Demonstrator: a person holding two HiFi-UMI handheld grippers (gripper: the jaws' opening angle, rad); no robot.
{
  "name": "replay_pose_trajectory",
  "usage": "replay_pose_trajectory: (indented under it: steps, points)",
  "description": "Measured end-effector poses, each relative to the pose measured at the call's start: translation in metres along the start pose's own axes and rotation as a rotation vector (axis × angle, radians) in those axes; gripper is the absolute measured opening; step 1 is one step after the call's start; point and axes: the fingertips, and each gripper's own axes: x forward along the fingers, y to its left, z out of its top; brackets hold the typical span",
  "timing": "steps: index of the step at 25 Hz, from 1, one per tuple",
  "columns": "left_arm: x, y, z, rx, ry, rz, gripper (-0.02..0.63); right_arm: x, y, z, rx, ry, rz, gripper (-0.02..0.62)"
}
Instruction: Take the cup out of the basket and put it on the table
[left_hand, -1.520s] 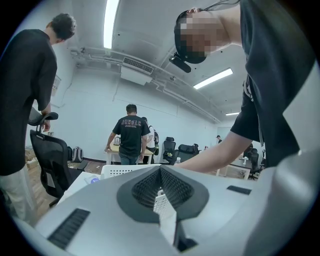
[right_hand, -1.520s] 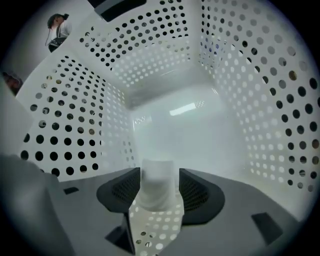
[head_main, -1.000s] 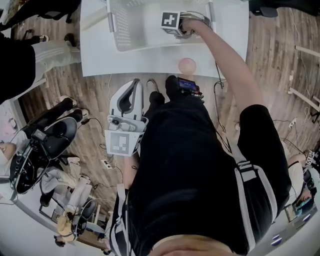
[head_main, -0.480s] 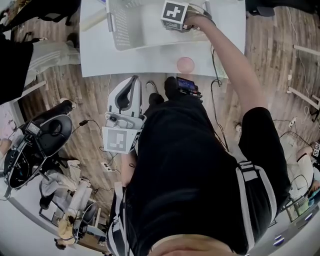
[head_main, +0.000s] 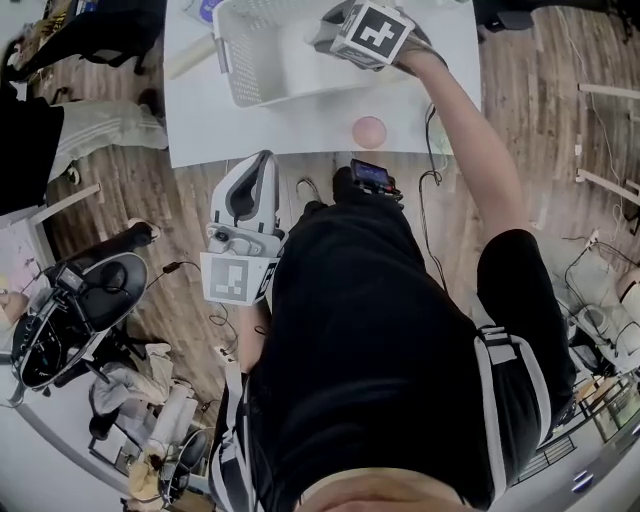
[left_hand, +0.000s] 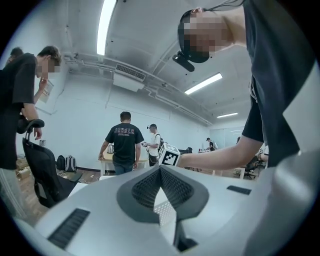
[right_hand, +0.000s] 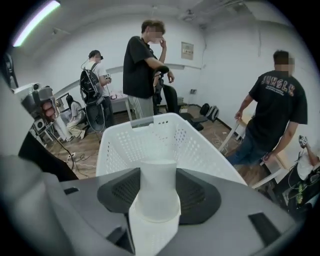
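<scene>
Holding item one, a white cup (right_hand: 157, 200): my right gripper (right_hand: 158, 172) is clamping it between both jaws, over the white basket (right_hand: 150, 135) near its right wall. My left gripper (left_hand: 160, 170) is hanging off the table (head_main: 260, 130), below its front edge, jaw tips together on nothing. Bare tabletop is running between the basket's near wall and that edge, and a pink round item (head_main: 369, 131) is sitting there at right.

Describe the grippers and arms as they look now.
The left gripper and right gripper have smooth light-grey shells with dark ribbed pads; each carries a white cube with black square markers. The person wears a black short-sleeved shirt, forearms uncovered.
</scene>
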Motion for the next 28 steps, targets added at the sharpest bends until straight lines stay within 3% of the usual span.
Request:
replay_pose_trajectory:
  steps: [15, 28]
  points:
    - [-0.003, -0.008, 0.000, 0.031, -0.009, -0.060, 0.020, -0.117, 0.049, 0.045, 0.011, -0.425, -0.222, 0.235]
    - [-0.017, -0.011, -0.014, 0.004, -0.040, -0.130, 0.020, -0.159, 0.106, 0.046, 0.129, -0.722, -0.299, 0.235]
